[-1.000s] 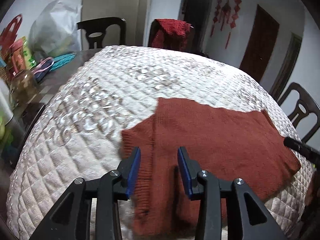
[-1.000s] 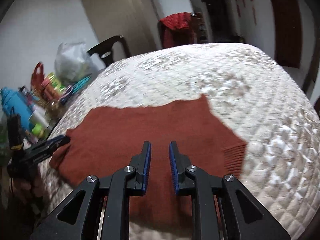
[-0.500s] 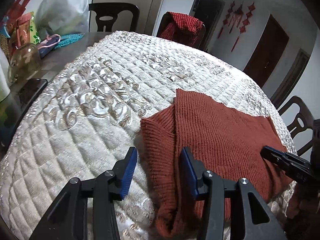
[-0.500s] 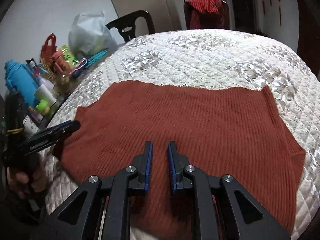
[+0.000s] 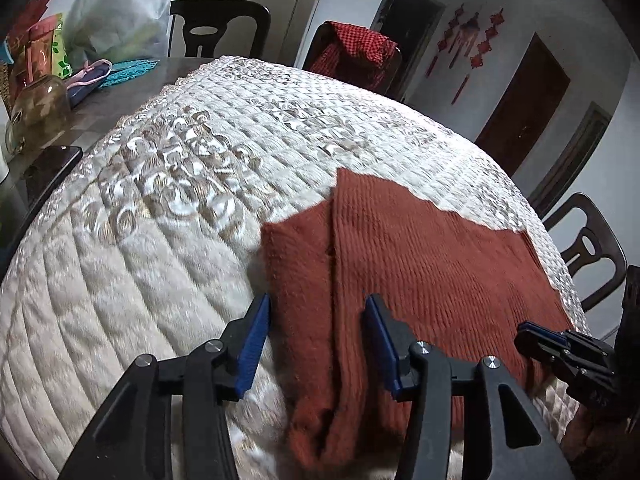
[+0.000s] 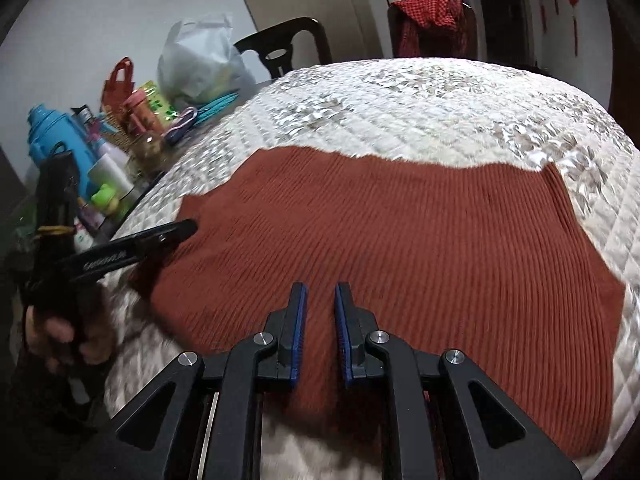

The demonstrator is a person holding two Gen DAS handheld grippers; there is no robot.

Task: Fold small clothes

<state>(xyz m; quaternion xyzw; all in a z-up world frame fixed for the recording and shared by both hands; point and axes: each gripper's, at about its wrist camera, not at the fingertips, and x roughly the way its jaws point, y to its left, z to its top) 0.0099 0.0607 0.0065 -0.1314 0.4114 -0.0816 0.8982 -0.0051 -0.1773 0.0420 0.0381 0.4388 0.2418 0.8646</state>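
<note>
Near surface's front edge | our left tool (image 5: 316, 340) spreads released astride rust sweater (image 6: 400, 240) sleeve | our right tool (image 6: 320, 328) nearly clenched, grasping nothing

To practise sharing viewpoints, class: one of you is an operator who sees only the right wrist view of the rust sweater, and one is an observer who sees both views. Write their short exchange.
Operator: I see the left gripper only side-on. Are its jaws open?
Observer: Yes. The left gripper is open; its jaws have just been opening. The sleeve of the sweater lies between the pads, which are not pressing on it.
Operator: What stands past the sweater's right side?
Observer: A dark chair, just beyond the edge of the quilted table.
</note>
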